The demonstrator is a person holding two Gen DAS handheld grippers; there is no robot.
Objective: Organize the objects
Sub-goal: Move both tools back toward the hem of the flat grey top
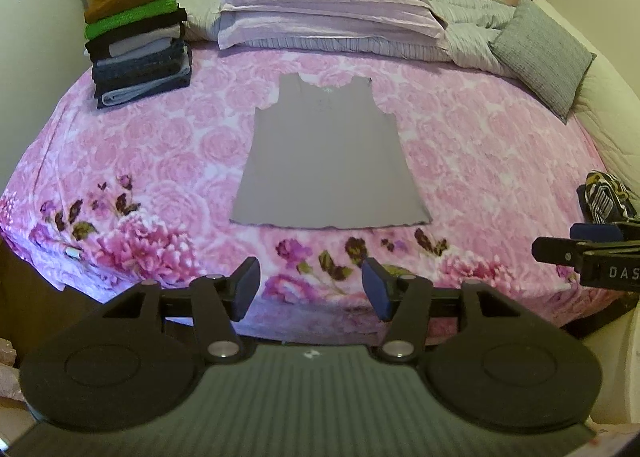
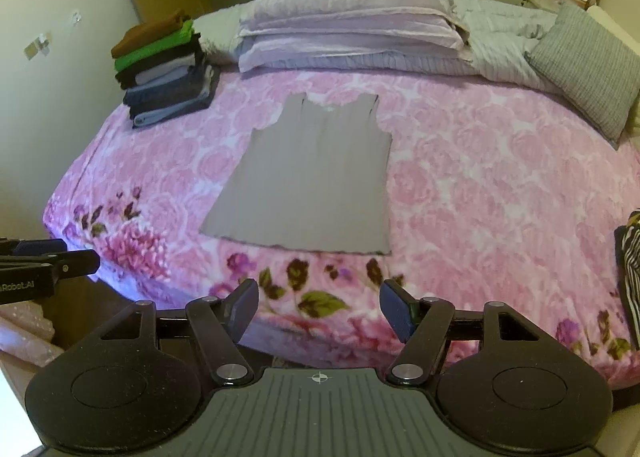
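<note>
Left wrist view: one grey sleeveless top (image 1: 326, 153) spread flat near the middle of one bed under a pink floral blanket (image 1: 480, 161). Long axis running from the near edge of the bed toward the pillows, neck and shoulder straps at the far end, straight hem at the near end, just short of the darker flower border. One stack of folded clothes (image 1: 138, 43) at the far left corner of the bed, well apart from the top; about nine or ten layers, exact count hard to tell, brown uppermost, bright green under it, then black, greys and dark blues. Two lilac pillows (image 1: 332, 5) piled at the head, one grey cushion (image 1: 544, 53) leaning at the far right, one dark striped and patterned garment (image 1: 606, 197) at the right edge, only partly visible.

Two grippers, both hovering over the near edge of the bed, short of the hem. Left gripper (image 1: 311, 289) with blue pads apart, nothing between them. Right gripper (image 2: 319, 307) likewise spread wide, nothing between the pads, touching no cloth.
</note>
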